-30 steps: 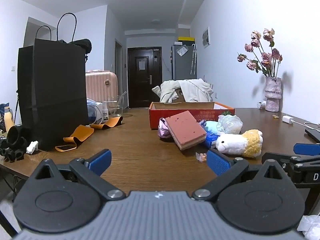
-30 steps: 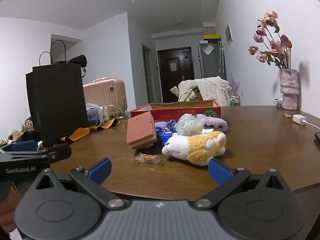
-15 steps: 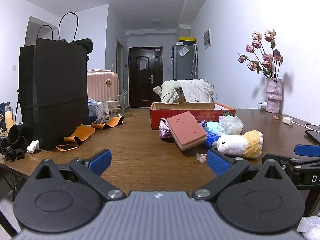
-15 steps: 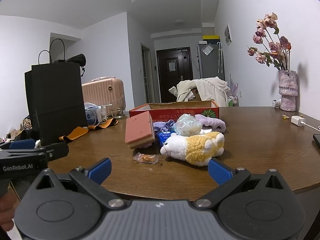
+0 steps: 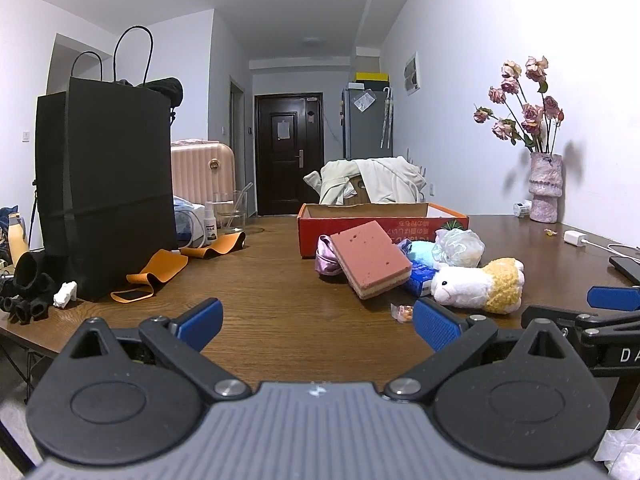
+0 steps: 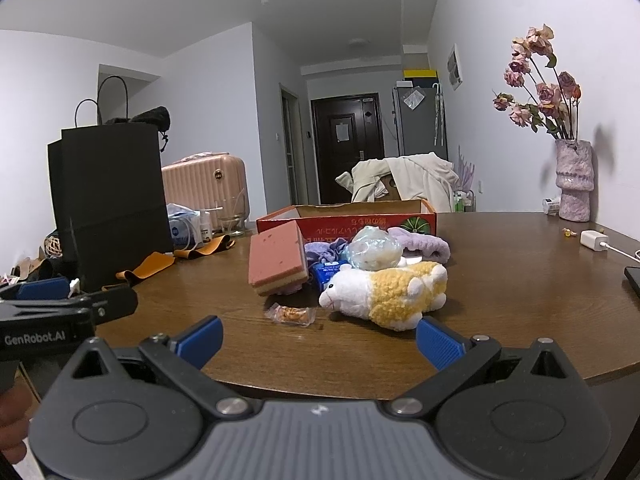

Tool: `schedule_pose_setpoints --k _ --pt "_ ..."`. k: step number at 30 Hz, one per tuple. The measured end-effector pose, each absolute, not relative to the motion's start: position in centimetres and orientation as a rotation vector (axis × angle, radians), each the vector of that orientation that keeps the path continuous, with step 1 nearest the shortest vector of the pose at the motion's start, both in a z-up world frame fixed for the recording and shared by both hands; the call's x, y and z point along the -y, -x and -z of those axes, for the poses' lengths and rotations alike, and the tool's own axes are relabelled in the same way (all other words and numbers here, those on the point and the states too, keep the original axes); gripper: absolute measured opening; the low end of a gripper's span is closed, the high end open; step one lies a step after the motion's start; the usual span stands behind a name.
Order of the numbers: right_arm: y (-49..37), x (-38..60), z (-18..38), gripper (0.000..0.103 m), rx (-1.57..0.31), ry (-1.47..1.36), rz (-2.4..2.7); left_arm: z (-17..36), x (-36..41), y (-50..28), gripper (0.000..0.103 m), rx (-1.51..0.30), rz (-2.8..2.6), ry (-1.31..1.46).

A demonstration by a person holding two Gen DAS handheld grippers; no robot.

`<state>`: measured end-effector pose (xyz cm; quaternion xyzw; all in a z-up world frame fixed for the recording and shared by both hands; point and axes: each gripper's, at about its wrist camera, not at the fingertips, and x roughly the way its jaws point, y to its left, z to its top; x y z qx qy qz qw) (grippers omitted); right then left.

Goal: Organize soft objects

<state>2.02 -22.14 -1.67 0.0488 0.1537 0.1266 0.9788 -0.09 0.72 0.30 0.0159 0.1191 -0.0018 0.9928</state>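
Nearest the cameras, both claws hang at the front edge of the tabletop (image 5: 280, 280): the left claw (image 5: 316, 320) with its blue pads spread wide and nothing between them, the right claw (image 6: 320, 338) likewise splayed and empty. That reads as a ready stance, spread wide for something bulky and squashy, and nothing has been picked yet.

Just ahead, a small wrapped snack (image 6: 291, 314) lies loose on the wood, probably not part of the job. Right behind it is the plush lamb (image 6: 386, 294), on its side, white head toward the left claw. It is the closest soft thing and squarely in front of the right claw, so I'd judge it the likely first pick.

Next, the pink sponge block (image 5: 370, 258) leans tilted against the pile, propped rather than flat. Beside it sit a crinkly plastic bundle (image 6: 374, 248), a purple fabric piece (image 6: 420, 242) and a blue packet (image 6: 326, 272).

Behind the heap sits the red cardboard box (image 5: 380, 220), open-topped and touching or nearly touching the pile: a fair guess for where the soft things go.
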Motion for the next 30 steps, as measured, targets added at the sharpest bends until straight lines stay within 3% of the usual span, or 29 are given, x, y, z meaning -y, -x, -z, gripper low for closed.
schedule_pose_setpoints --k 30 --pt "-2.18 22.04 1.92 0.103 -0.325 -0.099 -0.254 -0.25 -0.69 0.09 0.103 -0.243 0.001 -0.034"
